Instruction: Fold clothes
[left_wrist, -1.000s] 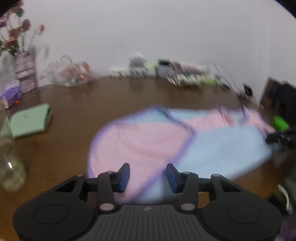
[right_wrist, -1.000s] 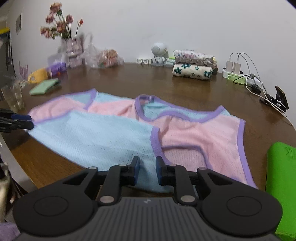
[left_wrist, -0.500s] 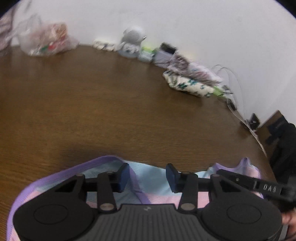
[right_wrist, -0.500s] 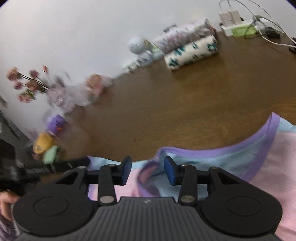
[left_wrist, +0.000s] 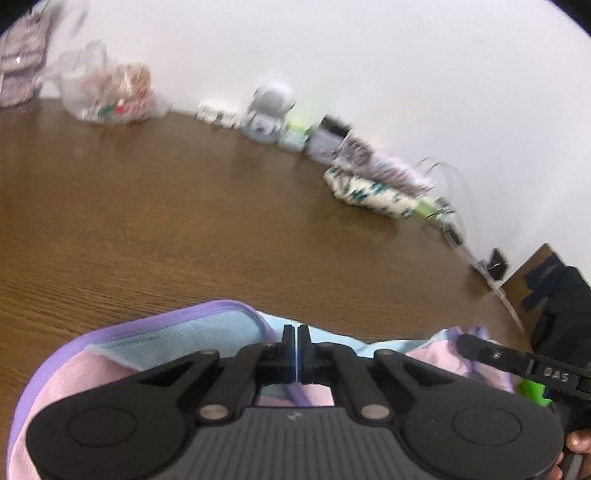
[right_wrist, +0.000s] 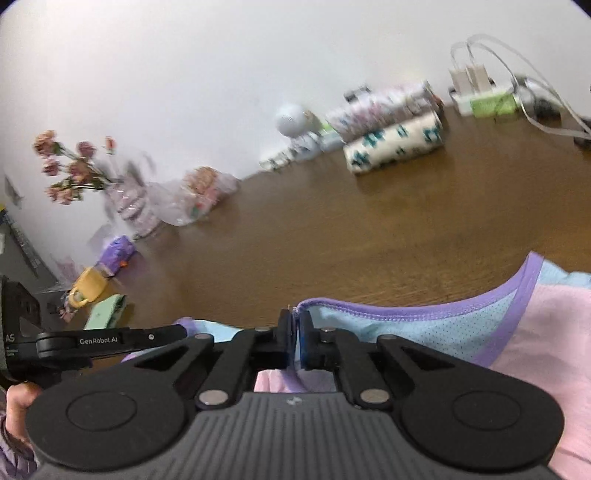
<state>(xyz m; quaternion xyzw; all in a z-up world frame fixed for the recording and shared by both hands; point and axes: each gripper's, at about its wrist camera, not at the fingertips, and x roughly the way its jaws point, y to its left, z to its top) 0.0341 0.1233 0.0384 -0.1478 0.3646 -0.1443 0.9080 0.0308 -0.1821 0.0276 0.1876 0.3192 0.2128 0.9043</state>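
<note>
A pink and light-blue mesh garment with purple trim (left_wrist: 177, 339) lies on the brown wooden table (left_wrist: 184, 221). My left gripper (left_wrist: 296, 334) is shut on its far edge. My right gripper (right_wrist: 294, 319) is shut on the purple-trimmed edge of the same garment (right_wrist: 424, 328). The right gripper's finger shows at the right of the left wrist view (left_wrist: 495, 356), and the left gripper's finger shows at the left of the right wrist view (right_wrist: 110, 339). The two grippers sit close together, side by side.
Along the back wall stand rolled folded cloths (right_wrist: 391, 144), a white round toy (left_wrist: 271, 99), a clear plastic bag (left_wrist: 110, 96), a flower vase (right_wrist: 125, 199) and chargers with cables (right_wrist: 487, 99). A yellow cup (right_wrist: 86, 291) and a mint-green item (right_wrist: 107, 312) lie at left.
Both grippers moved to the garment's far edge and shut on it; half a second ago both were open over that edge.
</note>
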